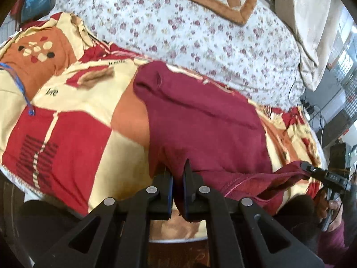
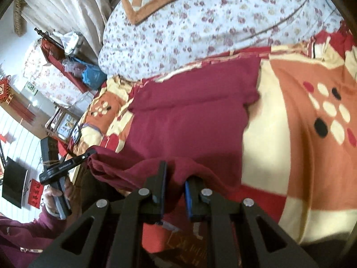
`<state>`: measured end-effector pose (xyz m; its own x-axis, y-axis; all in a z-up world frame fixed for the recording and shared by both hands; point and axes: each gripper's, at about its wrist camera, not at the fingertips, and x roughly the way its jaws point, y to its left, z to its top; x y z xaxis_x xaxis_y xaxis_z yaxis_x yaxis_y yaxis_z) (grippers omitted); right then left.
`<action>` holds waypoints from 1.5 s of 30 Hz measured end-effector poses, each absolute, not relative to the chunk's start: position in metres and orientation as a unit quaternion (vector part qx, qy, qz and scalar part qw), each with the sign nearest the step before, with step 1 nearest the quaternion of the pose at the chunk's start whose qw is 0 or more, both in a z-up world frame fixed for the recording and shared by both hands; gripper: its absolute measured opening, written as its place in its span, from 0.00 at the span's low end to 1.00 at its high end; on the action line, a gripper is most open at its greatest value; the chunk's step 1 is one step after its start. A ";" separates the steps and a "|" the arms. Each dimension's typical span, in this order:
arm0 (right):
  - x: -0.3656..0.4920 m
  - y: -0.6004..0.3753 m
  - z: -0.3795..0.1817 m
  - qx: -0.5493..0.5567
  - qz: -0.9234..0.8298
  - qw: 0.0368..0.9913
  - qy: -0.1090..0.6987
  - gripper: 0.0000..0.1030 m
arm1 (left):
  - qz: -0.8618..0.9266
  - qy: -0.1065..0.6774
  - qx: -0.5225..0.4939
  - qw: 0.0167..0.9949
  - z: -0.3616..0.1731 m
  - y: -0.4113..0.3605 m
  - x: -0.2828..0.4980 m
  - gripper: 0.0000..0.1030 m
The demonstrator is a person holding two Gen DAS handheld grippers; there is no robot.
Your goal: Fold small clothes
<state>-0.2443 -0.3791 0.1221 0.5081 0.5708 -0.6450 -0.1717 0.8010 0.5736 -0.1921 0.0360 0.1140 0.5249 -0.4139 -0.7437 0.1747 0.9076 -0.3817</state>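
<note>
Your patterned blanket (image 1: 73,138) covers the bed, with the floral quilt (image 1: 200,33) beyond it. On the blanket lies the maroon garment (image 1: 200,120), its near edge lifted. Your left gripper (image 1: 177,172) and right gripper (image 2: 175,174) each pinch that hem.

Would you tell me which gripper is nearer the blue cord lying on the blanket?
Left. The blue cord lies left of the left gripper; the right gripper clamps the maroon garment farther to the right.
</note>
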 end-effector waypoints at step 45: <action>-0.024 -0.425 0.108 0.219 0.071 0.894 0.383 0.13 | -0.135 0.434 -0.129 0.881 0.106 -0.023 0.050 0.00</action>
<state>-0.0237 -0.4252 0.1084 0.6958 0.2959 -0.6545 0.0406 0.8936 0.4471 0.0503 -0.0234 0.1058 0.5872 -0.3502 -0.7298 0.1267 0.9302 -0.3444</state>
